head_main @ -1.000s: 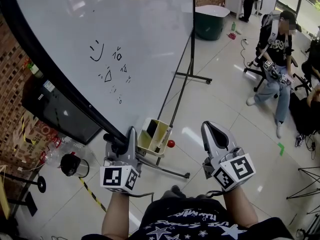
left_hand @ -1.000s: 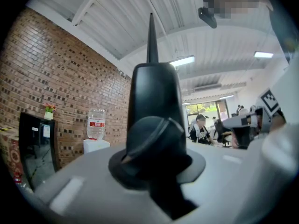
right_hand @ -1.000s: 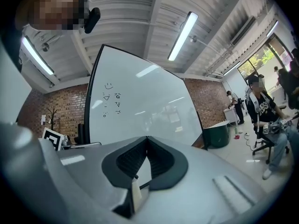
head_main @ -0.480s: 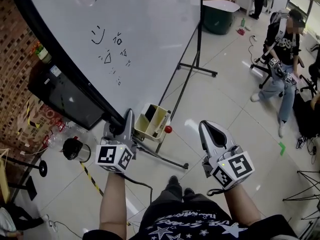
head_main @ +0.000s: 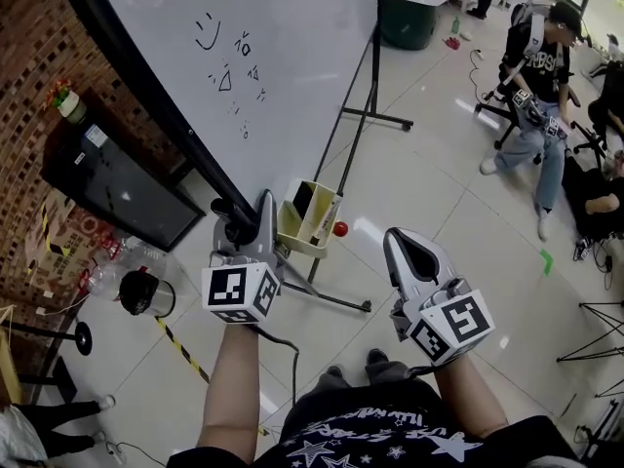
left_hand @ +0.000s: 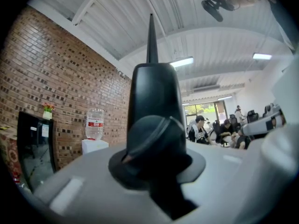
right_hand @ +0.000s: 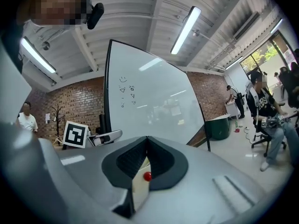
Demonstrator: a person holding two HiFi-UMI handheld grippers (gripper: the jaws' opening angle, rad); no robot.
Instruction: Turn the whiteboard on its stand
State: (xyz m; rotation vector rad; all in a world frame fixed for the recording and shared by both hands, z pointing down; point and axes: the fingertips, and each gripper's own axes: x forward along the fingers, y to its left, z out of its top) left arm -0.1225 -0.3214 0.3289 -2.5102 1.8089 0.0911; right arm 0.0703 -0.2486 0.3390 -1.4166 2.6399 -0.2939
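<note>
The whiteboard [head_main: 273, 57] is large, with a black frame [head_main: 146, 76] and small scribbles, and it hangs tilted on its black stand [head_main: 356, 130]. My left gripper [head_main: 244, 224] is shut on the frame's lower corner. In the left gripper view the black frame [left_hand: 154, 101] fills the space between the jaws of the left gripper [left_hand: 156, 167]. My right gripper [head_main: 408, 252] hovers to the right of the stand, shut and holding nothing. The right gripper view shows its tips [right_hand: 146, 139] meeting, with the whiteboard [right_hand: 149, 101] beyond.
A cream tray [head_main: 307, 217] with a red knob [head_main: 339, 229] hangs on the stand below the board. A black cabinet [head_main: 107, 193], a dark pot [head_main: 146, 295] and striped floor tape [head_main: 185, 354] lie left. A seated person [head_main: 531, 86] and a green bin [head_main: 408, 18] are at the far right.
My left gripper keeps its hold on the frame corner and has moved a little forward with it. The right gripper stays shut beside it.
</note>
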